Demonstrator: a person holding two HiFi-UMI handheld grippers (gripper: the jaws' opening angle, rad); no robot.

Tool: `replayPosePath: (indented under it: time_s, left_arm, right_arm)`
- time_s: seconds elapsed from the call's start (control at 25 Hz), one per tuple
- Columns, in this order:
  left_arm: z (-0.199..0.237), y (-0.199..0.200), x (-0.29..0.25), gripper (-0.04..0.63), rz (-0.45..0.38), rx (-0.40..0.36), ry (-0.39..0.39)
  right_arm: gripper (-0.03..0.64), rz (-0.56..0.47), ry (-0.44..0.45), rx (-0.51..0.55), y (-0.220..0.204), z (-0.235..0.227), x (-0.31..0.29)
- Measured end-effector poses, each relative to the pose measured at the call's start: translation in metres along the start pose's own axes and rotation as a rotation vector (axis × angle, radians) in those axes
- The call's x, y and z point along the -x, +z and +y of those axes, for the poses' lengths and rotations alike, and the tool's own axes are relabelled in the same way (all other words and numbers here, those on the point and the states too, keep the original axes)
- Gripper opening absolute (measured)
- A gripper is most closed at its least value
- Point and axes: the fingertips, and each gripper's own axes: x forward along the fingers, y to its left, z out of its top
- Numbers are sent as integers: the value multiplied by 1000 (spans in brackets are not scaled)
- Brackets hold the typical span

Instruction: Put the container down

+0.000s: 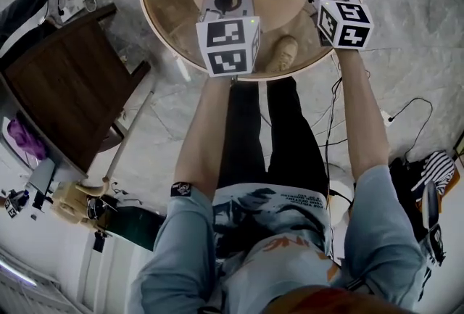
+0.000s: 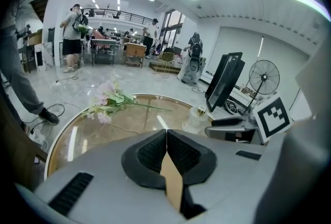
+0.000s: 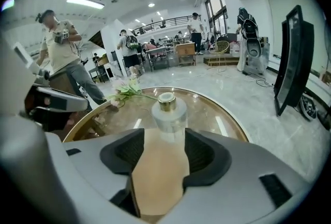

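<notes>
A: Right gripper view: how does the container [image 3: 167, 114] look?
B: Frosted clear bottle, gold cap [image 3: 166, 100], upright on the round table [image 3: 222, 114], just beyond the right gripper [image 3: 164, 145], whose jaws stand apart, empty.
A: And the left gripper [image 2: 166, 137]?
B: Jaws together, holding nothing.

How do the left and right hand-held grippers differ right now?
Jaws: the left hand-held gripper has its jaws together with nothing between; the right hand-held gripper has its jaws apart.
What lies ahead: the right hand-held gripper faces the clear gold-capped bottle, standing just beyond its jaws, untouched; the left hand-held gripper has only flowers farther off.
Shared: both hang over the round glass table, side by side.
</notes>
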Motion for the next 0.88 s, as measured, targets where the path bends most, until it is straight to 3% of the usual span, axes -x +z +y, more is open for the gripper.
replayPosePath:
  time_s: [0.12,0.24,0.32,0.4,0.48,0.68,0.88]
  left_arm:
    - [-13,13,19,28,-34,1,-28]
    - [-34,28,47,28,-84,33,-98]
    - [-48,39,70,26,-98,-1,-110]
    - [-65,56,95,26,-118,-97,-95]
    - [-84,73,119,26,-141,-142,-92]
    - [-122,129,173,26,-212,-132,-77]
    - [-149,190,212,26,-292,-133,-59]
  right_arm:
    - [145,-20,-5,-46,-4,6,37]
    - [68,-37,0,-72,5,16,75]
    - [24,-50,11,-66,18,23,104]
    - [12,-80,28,-48,42,24,135]
    - [12,-109,44,-36,67,24,171]
    - [12,-150,74,-22,118,43,241]
    - [12,-268,50,-57,185,51,288]
